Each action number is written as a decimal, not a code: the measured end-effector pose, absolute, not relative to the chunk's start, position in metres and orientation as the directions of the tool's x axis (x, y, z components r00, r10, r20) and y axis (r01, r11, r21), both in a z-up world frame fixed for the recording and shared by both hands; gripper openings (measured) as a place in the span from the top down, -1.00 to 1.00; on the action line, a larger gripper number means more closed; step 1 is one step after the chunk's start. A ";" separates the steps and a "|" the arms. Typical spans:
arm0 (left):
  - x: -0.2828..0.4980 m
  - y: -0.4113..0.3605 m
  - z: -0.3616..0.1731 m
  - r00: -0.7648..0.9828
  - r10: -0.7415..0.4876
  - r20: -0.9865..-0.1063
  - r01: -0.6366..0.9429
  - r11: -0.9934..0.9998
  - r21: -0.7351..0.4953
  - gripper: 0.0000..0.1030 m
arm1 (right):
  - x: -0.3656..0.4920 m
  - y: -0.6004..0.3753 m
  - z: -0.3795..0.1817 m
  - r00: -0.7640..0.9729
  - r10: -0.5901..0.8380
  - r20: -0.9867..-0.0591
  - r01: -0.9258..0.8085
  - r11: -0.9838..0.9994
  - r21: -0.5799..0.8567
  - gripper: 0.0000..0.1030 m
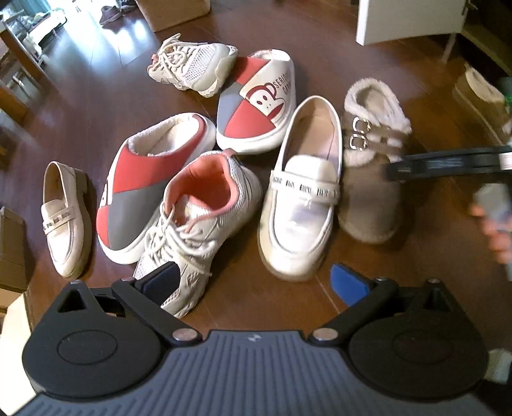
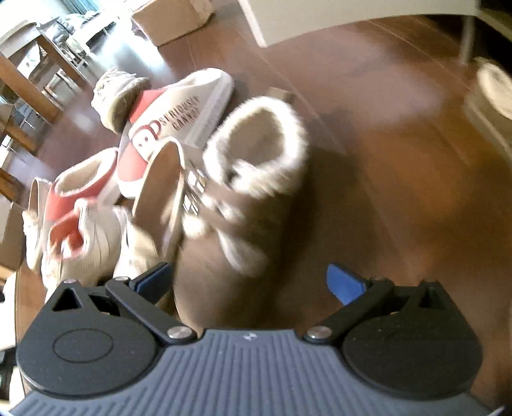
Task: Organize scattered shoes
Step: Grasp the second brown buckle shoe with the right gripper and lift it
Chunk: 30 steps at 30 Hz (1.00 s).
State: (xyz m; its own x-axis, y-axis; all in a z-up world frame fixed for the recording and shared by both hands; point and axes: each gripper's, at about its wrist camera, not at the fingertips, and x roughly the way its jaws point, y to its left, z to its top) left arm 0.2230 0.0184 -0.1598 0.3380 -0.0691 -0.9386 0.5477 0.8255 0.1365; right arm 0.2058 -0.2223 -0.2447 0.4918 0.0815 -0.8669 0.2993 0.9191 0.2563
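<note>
Your right gripper (image 2: pixel 246 281), jaws spread and empty, straddles the brown fur-lined slipper's (image 2: pixel 236 204) toe, its length running toward upper frame.

I see a glossy dark wood floor (image 1: pixel 323 41), a cardboard box (image 1: pixel 174 12) and sunlit wooden furniture (image 2: pixel 38 60) beyond

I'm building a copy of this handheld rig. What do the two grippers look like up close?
Both match: the left gripper and right gripper each have a grey ribbed body, two round black housings, black link arms with silver pivot bolts, and blue-padded fingers. No cables or sleeves show.
</note>
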 end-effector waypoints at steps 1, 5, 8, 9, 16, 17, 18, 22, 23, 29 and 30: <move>0.225 0.017 -0.162 0.333 -0.068 -0.940 0.548 0.825 0.134 -0.97 | 0.216 -0.217 -0.252 0.498 0.067 -0.865 0.278 0.932 0.233 -0.16; 0.229 0.008 -0.168 0.314 -0.062 -0.947 0.568 0.812 0.135 -0.97 | 0.210 -0.231 -0.256 0.514 0.129 -0.848 0.200 0.943 0.265 0.35; 0.234 -0.009 -0.173 0.272 -0.062 -0.960 0.594 0.796 0.117 -0.97 | 0.189 -0.264 -0.247 0.488 0.186 -0.853 0.153 0.944 0.294 0.36; 0.237 -0.019 -0.174 0.251 -0.066 -0.966 0.604 0.790 0.103 -0.97 | 0.179 -0.274 -0.244 0.486 0.179 -0.856 0.127 0.954 0.271 0.35; 0.264 -0.145 -0.185 0.074 -0.172 -0.982 0.614 0.784 -0.091 -0.94 | 0.085 -0.325 -0.209 0.531 -0.005 -0.847 0.134 0.988 0.078 -0.98; 0.268 -0.165 -0.187 0.049 -0.207 -0.977 0.601 0.788 -0.137 -0.94 | 0.070 -0.327 -0.205 0.523 -0.014 -0.852 0.158 0.984 0.081 -0.98; 0.272 -0.183 -0.191 0.028 -0.227 -0.974 0.585 0.794 -0.168 -0.94 | 0.060 -0.326 -0.204 0.520 -0.008 -0.854 0.175 0.980 0.097 -0.98; 0.302 -0.221 -0.212 0.011 -0.279 -0.960 0.438 0.865 -0.247 -0.70 | 0.025 -0.307 -0.203 0.522 0.046 -0.852 0.229 0.954 0.192 -0.98; 0.310 -0.224 -0.223 0.000 -0.271 -0.962 0.384 0.889 -0.251 -0.64 | 0.022 -0.302 -0.204 0.524 0.057 -0.850 0.238 0.948 0.210 -0.98; 0.319 -0.233 -0.278 -0.117 -0.152 -0.981 0.372 0.910 -0.185 0.36 | 0.046 -0.274 -0.223 0.527 0.107 -0.843 0.216 0.943 0.254 -0.98; 0.319 -0.232 -0.278 -0.109 -0.154 -0.982 0.382 0.905 -0.184 0.45 | 0.055 -0.270 -0.228 0.526 0.089 -0.846 0.222 0.945 0.238 -0.98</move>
